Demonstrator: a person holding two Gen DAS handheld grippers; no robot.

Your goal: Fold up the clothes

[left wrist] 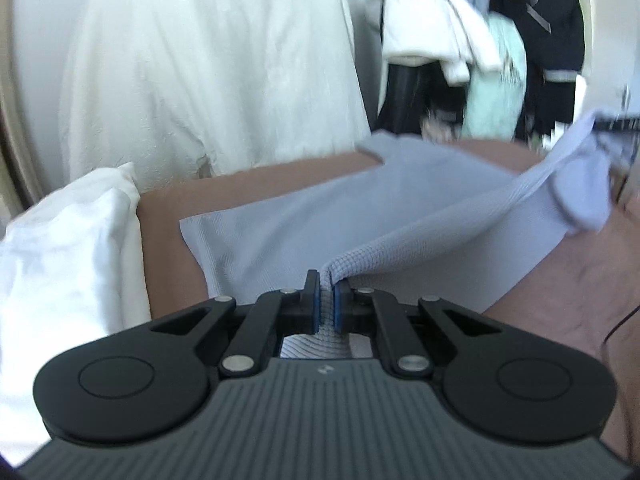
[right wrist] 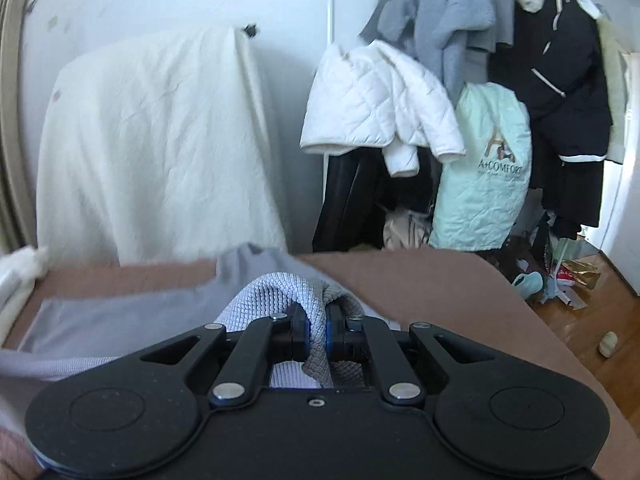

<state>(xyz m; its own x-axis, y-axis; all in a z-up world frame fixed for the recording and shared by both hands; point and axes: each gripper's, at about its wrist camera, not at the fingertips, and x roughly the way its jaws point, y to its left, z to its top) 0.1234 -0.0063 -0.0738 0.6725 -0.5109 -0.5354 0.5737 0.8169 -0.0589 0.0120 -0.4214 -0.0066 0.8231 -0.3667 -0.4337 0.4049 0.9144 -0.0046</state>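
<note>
A pale lilac knitted garment (left wrist: 280, 220) lies on a brown bed cover (left wrist: 168, 216). My left gripper (left wrist: 327, 300) is shut on the near edge of the garment, and a fold rises from it toward the right. At the far right of the left wrist view, the other gripper (left wrist: 616, 128) holds up a bunched end of the same cloth, blurred. In the right wrist view my right gripper (right wrist: 317, 332) is shut on a bunch of the lilac garment (right wrist: 276, 288), lifted above the brown bed cover (right wrist: 420, 280).
A white pillow (left wrist: 68, 248) lies at the bed's left. A white sheet (right wrist: 152, 148) drapes something tall behind the bed. Coats and jackets (right wrist: 440, 100) hang at the back right, with clutter on the wooden floor (right wrist: 580, 312).
</note>
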